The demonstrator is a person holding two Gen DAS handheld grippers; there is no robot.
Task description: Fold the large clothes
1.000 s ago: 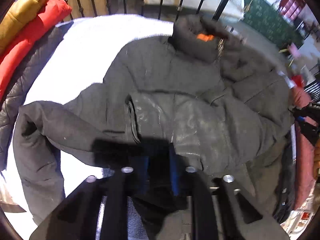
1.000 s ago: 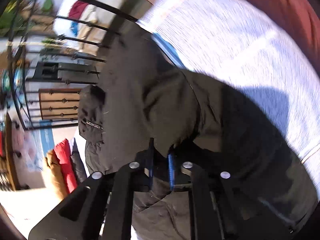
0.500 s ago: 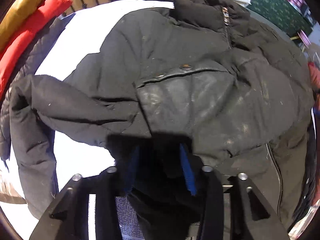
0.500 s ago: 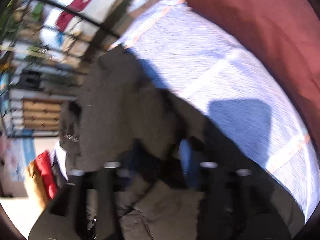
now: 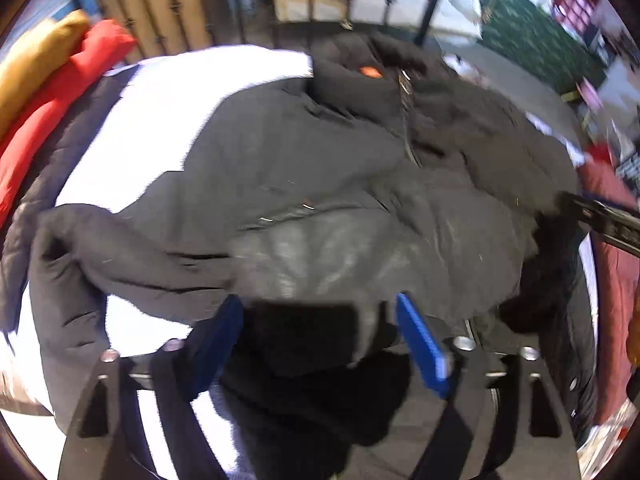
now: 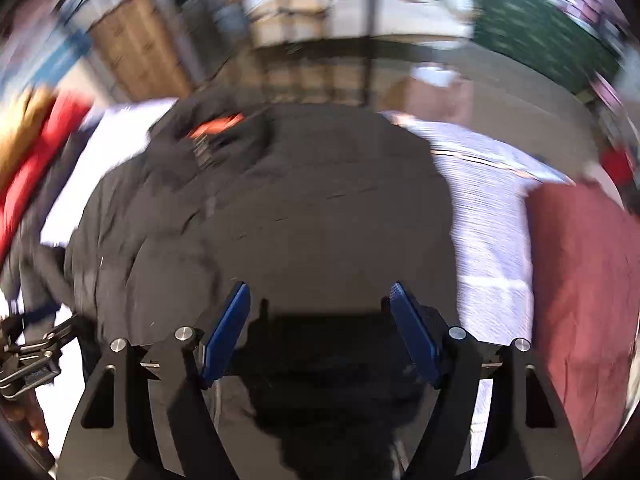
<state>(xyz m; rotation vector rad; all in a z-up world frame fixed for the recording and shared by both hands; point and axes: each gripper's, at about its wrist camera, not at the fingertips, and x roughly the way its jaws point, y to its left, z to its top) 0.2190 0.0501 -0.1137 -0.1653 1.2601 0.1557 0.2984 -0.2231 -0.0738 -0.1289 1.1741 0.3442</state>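
the black jacket (image 5: 320,184) lies spread across the white sheet (image 5: 172,112), collar end toward the railing (image 5: 432,0) and an orange tag (image 5: 370,72) showing at the collar. on the jacket's left side a sleeve (image 5: 100,252) trails off the body and curls down over the sheet. the left gripper (image 5: 320,336) sits at the jacket's near hem, blue fingers (image 5: 420,344) spread wide apart, dark fabric bunched between them but nothing pinched. over on the jacket's right edge, the right gripper (image 6: 320,320) hovers low over the cloth, its blue fingers (image 6: 228,332) also held wide, only shadow and jacket between them; that view is blurred. to the jacket's left, a red garment (image 5: 52,108) and a mustard one (image 5: 32,64) are stacked beside a dark quilted piece (image 5: 72,132). to the jacket's right, a maroon cloth (image 6: 580,280) rests on the sheet.
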